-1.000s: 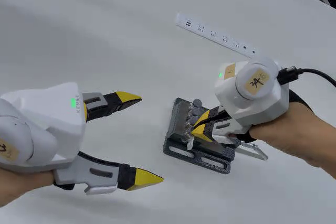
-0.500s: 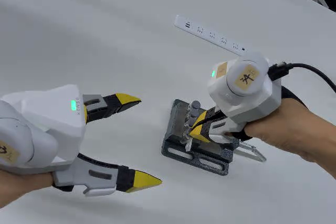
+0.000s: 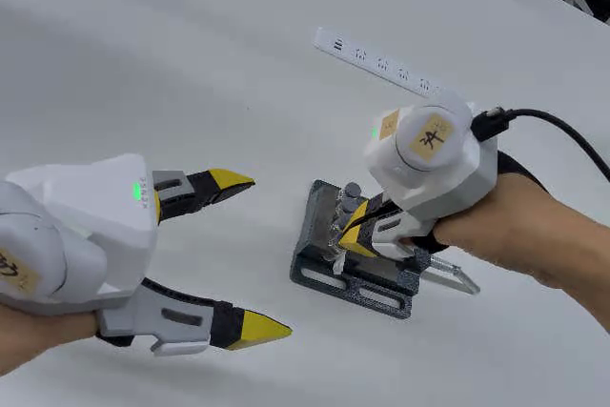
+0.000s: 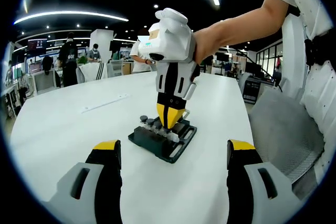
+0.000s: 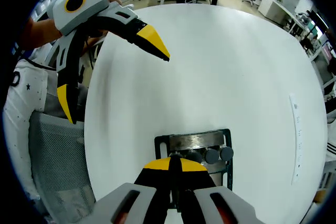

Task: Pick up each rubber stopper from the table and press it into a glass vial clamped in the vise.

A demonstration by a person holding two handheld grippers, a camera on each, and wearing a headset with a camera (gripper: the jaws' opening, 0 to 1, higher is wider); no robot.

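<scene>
White bench top [image 3: 191, 64], open-plan office in bkgd of left gripper view. Vise [image 3: 355, 275] – dark, flat on bench, w/ a row of glass vials [image 3: 338, 228] clamped in it. Grey stoppers [image 5: 211, 155] were seated on the vials at the row's far end. R gripper [image 3: 353, 235] pointed down, jaws closed together, tips at near end of row — couldn't tell if anything was pinched between them. L gripper [image 3: 268, 254] was wide open over bare bench, well apart to left of vise. Power strip [image 3: 376, 62] lay beyond vise.
</scene>
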